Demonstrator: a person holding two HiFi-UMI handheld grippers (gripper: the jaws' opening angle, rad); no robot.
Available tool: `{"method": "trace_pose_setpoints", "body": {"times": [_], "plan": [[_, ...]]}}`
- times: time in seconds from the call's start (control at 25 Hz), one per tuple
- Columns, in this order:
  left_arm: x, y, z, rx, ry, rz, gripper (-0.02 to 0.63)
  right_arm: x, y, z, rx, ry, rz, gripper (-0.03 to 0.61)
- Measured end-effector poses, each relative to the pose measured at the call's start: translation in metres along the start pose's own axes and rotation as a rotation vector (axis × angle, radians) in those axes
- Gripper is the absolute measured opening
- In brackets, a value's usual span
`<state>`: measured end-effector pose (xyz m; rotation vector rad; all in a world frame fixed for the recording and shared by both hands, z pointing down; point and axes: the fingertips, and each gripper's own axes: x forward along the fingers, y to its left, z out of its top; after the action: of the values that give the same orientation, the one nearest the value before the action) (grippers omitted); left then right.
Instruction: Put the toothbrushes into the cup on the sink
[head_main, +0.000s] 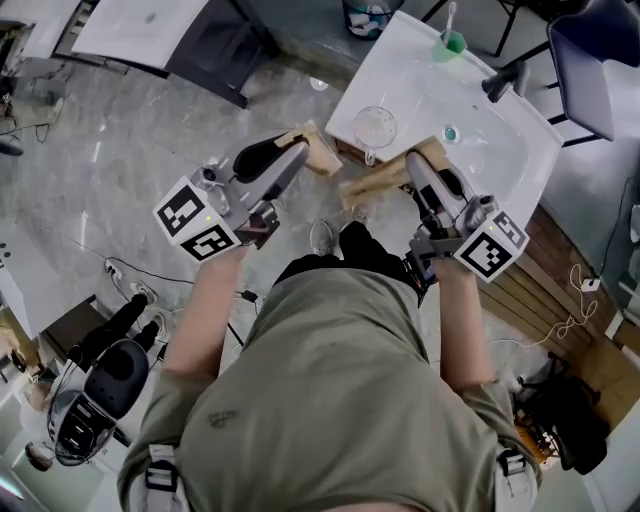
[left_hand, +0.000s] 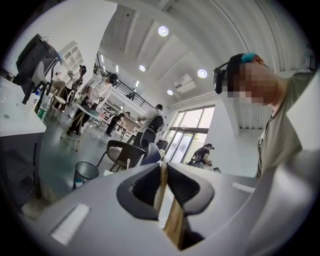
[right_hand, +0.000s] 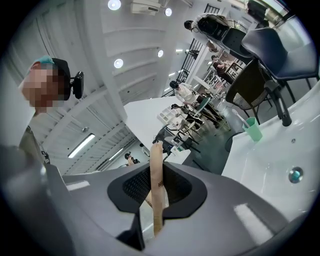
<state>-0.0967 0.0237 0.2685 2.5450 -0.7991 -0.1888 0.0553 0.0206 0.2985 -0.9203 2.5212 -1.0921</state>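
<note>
L gripper (head_main: 298, 158): jaws almost together, pinching the left toothbrush (left_hand: 172, 225), a thin brown stick. It sits edge-on in the middle of the pads, prob. so it can't twist.
R gripper (head_main: 415, 172): jaws squeezed on the right toothbrush (right_hand: 156, 170) the same way. The rounded end pokes out past the pads, so that end can go in first.
Both brushes: one in each gripper, side by side over the near corner of the sink (head_main: 405, 60), not in a cup yet.
Green cup (head_main: 453, 43): stands at the far edge of the sink, well apart from both grippers, w/ one pale brush already in it. I think this is where the brushes go.
Clear glass (head_main: 375, 127): near the front edge, between the two grippers. It looks empty and could be the cup instead; can't tell which.
Tap (head_main: 500, 82): dark, beside the green cup, so a long reach may bump it.
Next, I think: carry one brush over, stand it up above the cup – then let go.
</note>
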Motion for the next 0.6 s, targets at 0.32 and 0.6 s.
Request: {"method": "trace_pose_setpoints", "body": {"times": [0.32,0.6], "plan": [[0.001,-0.004,0.008,0.024,-0.008,0.013,0.049,0.002,0.001,0.004,-0.004,0.005,0.015,0.061],[0.001,-0.007,0.015,0.033,-0.022,0.029,0.049,0.002,0.000,0.013,-0.014,0.005,0.017,0.061]]}}
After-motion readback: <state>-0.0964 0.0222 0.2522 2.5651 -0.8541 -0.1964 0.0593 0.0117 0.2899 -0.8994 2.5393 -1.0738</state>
